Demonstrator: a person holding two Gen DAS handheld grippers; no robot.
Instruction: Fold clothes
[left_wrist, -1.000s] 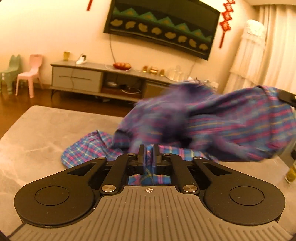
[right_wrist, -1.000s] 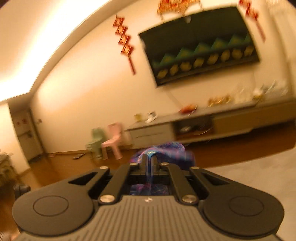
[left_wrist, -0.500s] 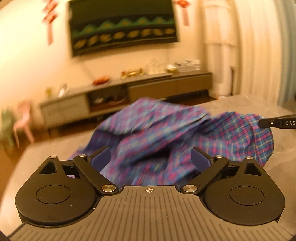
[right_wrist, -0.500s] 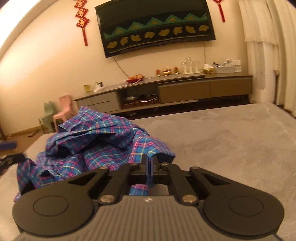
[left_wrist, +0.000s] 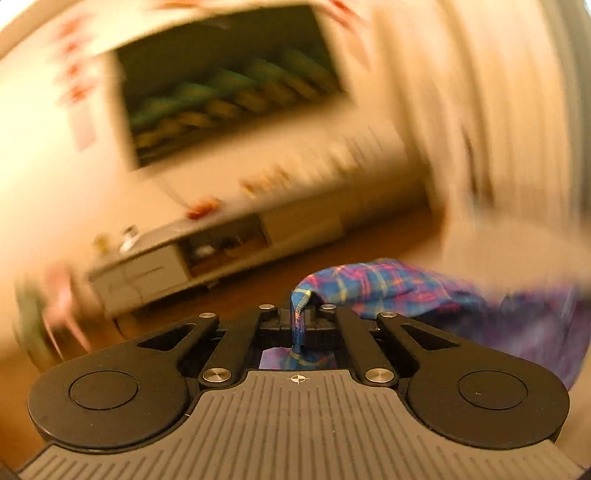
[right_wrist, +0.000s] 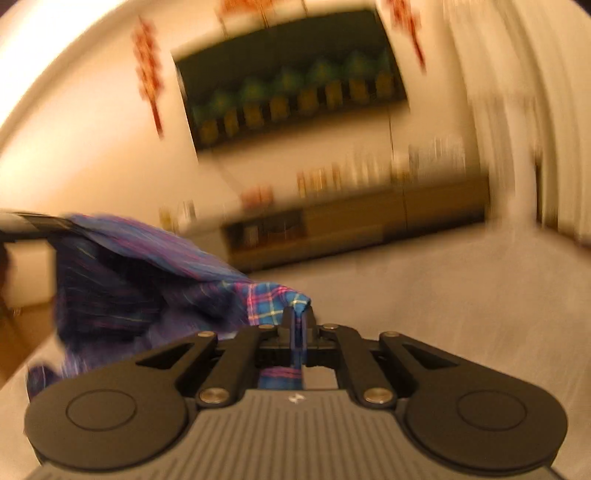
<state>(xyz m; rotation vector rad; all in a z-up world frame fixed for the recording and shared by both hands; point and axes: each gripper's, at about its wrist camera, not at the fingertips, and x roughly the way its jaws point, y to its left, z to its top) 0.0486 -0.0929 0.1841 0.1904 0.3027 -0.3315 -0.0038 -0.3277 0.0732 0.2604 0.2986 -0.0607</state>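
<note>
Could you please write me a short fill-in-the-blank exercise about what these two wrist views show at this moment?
1. The garment pinched in the left tongs is a blue and pink ____ shirt.
2. The right tongs are ____ on an edge of that shirt.
3. In the right wrist view, most of the shirt hangs to the ____ of the tongs.
4. On the wall above the TV cabinet hangs a dark ____.

Missing words: plaid; shut; left; television
</note>
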